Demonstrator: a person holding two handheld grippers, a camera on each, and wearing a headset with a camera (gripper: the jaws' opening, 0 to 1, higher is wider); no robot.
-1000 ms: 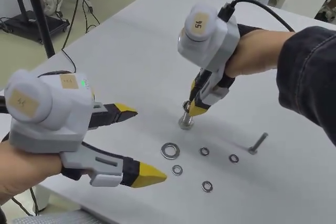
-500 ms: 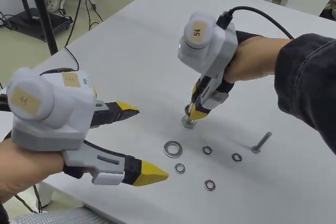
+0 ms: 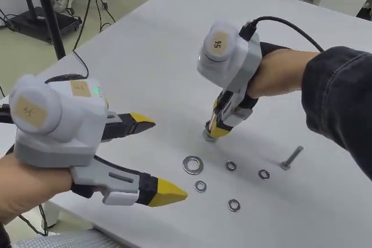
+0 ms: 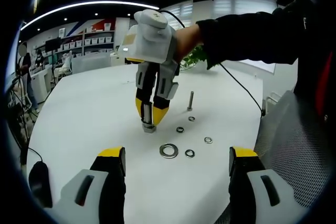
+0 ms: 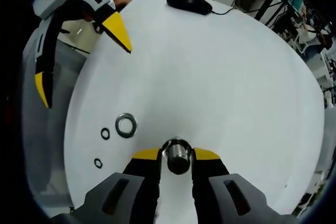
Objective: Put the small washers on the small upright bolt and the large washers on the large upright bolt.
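While the head view looks down on the white table (image 3: 145, 56), the right gripper (image 3: 214, 133) points tip-down with its jaws narrow, clamped on the large bolt (image 3: 207, 138), which stands upright on the table. The left gripper (image 3: 157, 157) hovers at lower left, jaws wide, holding nothing. The large washer (image 3: 193, 165) lies flat just beside the large bolt. Four small washers (image 3: 231, 166) are scattered near it, none touching. The small bolt (image 3: 290, 158) lies on its side, well apart from the large bolt. Left gripper view: own jaws spread wide at the bottom, right gripper tip-down on the large bolt, washers lying between. Right gripper view: both yellow tips touch the large bolt, one on either side. The large washer and two small washers lie to its left, the left gripper sits agape at top left, and a black mouse (image 5: 189, 2) rests on the table's far side.
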